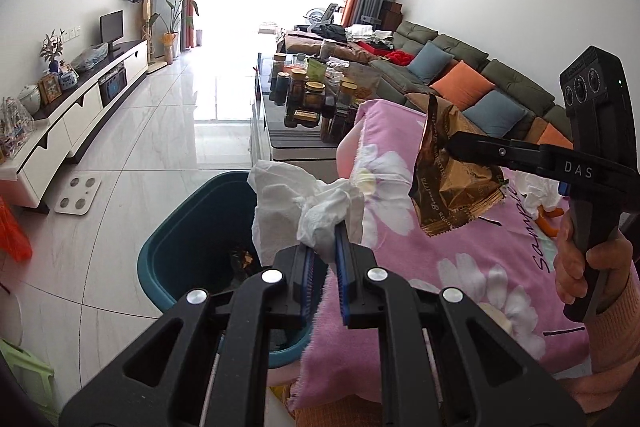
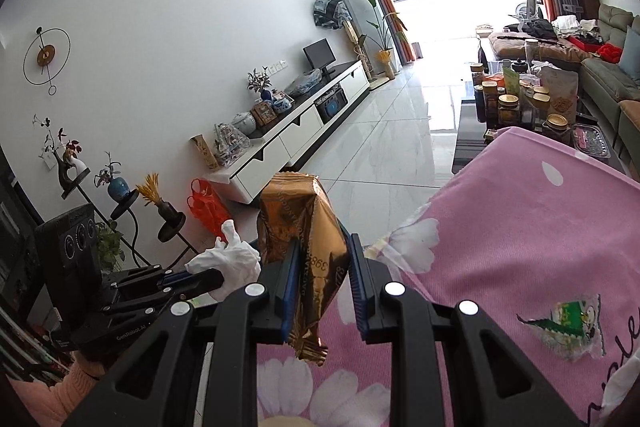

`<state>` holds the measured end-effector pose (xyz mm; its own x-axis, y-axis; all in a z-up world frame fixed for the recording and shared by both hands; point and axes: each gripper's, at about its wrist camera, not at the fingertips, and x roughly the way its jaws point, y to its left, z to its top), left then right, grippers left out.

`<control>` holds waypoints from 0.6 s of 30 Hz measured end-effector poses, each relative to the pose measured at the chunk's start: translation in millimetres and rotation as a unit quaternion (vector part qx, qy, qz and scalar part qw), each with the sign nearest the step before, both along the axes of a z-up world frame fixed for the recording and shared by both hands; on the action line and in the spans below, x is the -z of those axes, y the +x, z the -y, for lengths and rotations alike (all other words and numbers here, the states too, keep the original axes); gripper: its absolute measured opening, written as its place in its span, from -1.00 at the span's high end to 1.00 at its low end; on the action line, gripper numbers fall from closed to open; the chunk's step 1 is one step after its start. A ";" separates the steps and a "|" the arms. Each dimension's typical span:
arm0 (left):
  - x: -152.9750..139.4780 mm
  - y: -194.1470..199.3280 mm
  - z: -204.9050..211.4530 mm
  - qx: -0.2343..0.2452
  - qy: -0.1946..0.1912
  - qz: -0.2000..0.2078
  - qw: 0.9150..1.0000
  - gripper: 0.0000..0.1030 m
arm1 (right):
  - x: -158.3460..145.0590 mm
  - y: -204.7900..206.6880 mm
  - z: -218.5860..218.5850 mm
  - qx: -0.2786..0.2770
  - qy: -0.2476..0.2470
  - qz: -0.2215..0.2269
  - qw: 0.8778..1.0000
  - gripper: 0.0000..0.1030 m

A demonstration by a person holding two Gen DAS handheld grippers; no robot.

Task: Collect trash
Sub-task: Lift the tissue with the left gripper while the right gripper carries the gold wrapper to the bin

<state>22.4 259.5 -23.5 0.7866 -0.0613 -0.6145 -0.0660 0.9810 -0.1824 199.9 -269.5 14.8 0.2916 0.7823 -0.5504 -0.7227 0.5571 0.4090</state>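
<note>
While the left gripper (image 1: 324,247) holds a crumpled white tissue (image 1: 304,207) in closed fingers above the teal bin (image 1: 176,247), the right gripper's (image 2: 324,279) fingers clamp a gold snack wrapper (image 2: 304,227) over the pink flowered bench (image 2: 520,227) edge.

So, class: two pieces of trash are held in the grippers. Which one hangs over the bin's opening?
The crumpled white tissue in the left gripper overlaps the teal bin; the gold wrapper hangs over the pink cloth.
</note>
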 end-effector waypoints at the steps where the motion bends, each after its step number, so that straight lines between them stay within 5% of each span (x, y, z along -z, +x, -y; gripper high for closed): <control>1: 2.8 1.5 -4.8 -0.007 0.000 -0.005 1.000 0.79 | 1.4 2.2 -7.8 -0.002 -0.004 -0.001 1.000 0.57; 18: 66.4 33.7 -51.4 -0.064 -0.028 -0.081 0.994 0.77 | 46.8 18.8 -108.5 -0.028 -0.080 -0.031 0.996 0.50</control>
